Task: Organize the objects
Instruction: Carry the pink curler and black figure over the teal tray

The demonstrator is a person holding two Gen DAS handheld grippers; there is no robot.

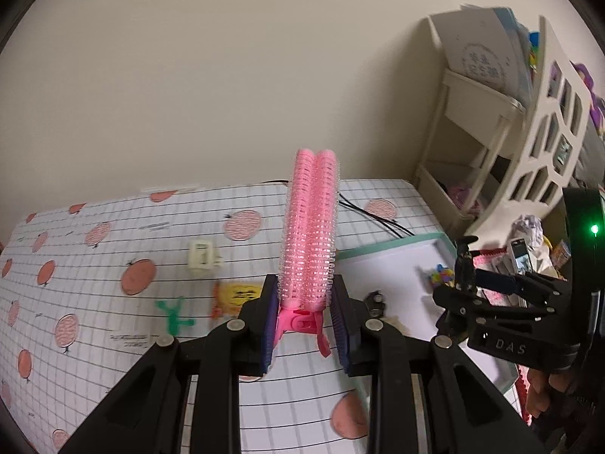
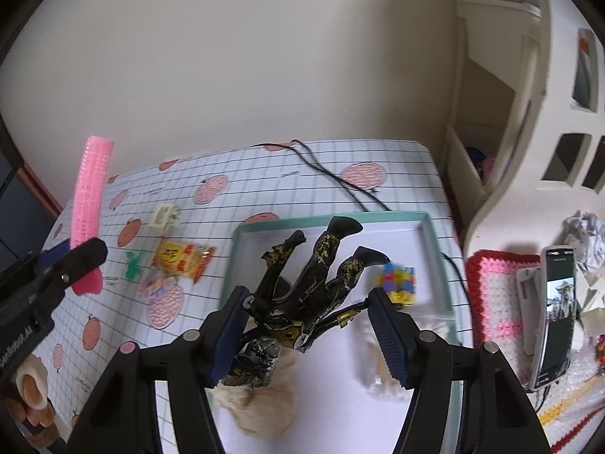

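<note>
My left gripper (image 1: pixel 305 319) is shut on a pink hair-roller clip (image 1: pixel 310 227), held upright above the checked tablecloth; the clip also shows in the right wrist view (image 2: pixel 90 196). My right gripper (image 2: pixel 308 327) holds a black and gold action figure (image 2: pixel 314 283) upside down, legs up, over a white tray with a teal rim (image 2: pixel 264 226). The figure touches the left pad; the right pad stands a little off it. A coloured block toy (image 2: pixel 400 279) lies in the tray. On the cloth lie a cream clip (image 1: pixel 203 256), a yellow snack packet (image 1: pixel 236 297) and a green figure (image 1: pixel 174 316).
A cream shelf unit (image 1: pixel 529 143) with papers stands at the right against the wall. A phone (image 2: pixel 556 314) lies on a pink crocheted mat (image 2: pixel 495 295). A black cable (image 2: pixel 340 181) runs across the cloth. A beige soft thing (image 2: pixel 261 405) lies below the right gripper.
</note>
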